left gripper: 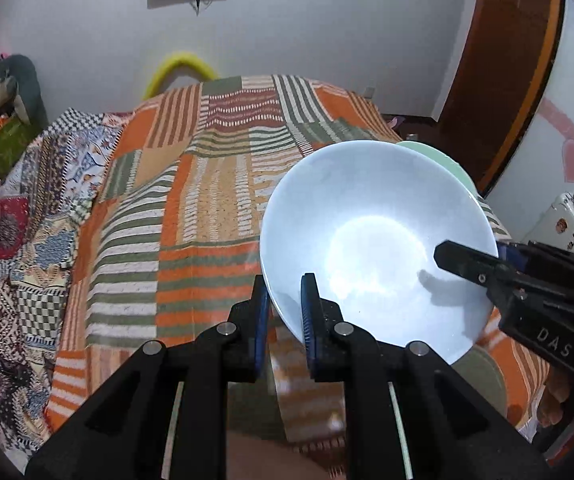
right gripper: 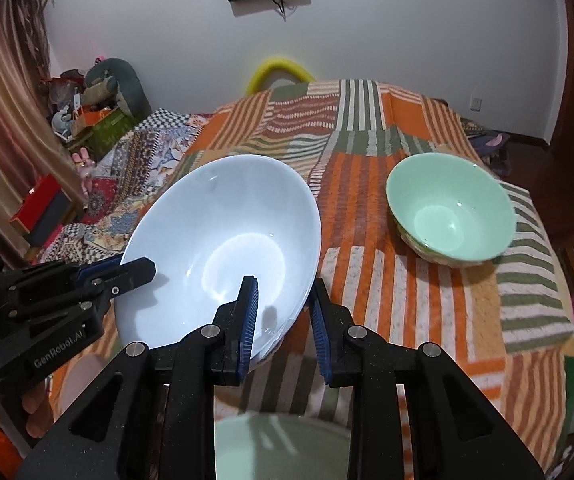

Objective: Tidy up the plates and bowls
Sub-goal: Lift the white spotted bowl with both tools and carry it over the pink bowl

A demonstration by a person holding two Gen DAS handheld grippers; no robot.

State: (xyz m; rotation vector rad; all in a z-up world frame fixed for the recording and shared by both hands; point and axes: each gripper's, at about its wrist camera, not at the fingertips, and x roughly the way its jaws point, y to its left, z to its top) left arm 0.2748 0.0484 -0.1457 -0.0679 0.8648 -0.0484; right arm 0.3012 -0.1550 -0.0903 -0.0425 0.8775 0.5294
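Fingers of both grippers are clamped on the rim of one large pale-blue glossy bowl (right gripper: pixel 223 240), which hangs tilted above the bed with the striped orange, green and cream patchwork blanket (right gripper: pixel 399 280). Those of the left gripper (left gripper: pixel 285 312) are nearly closed, one blue ribbed pad (left gripper: pixel 310 308) inside the bowl's wall and the other outside it, at the near left of the rim. Those of the right gripper (right gripper: pixel 283 316) pinch the opposite near edge the same way, one pad (right gripper: pixel 249 312) inside and one outside. Beyond the blue bowl, to its right in the right wrist view, a mint-green ceramic bowl (right gripper: pixel 451 216) sits upright on the blanket, well apart from it. Another pale green dish (right gripper: pixel 283 448) lies below the blue bowl at that view's lower edge, blurred.
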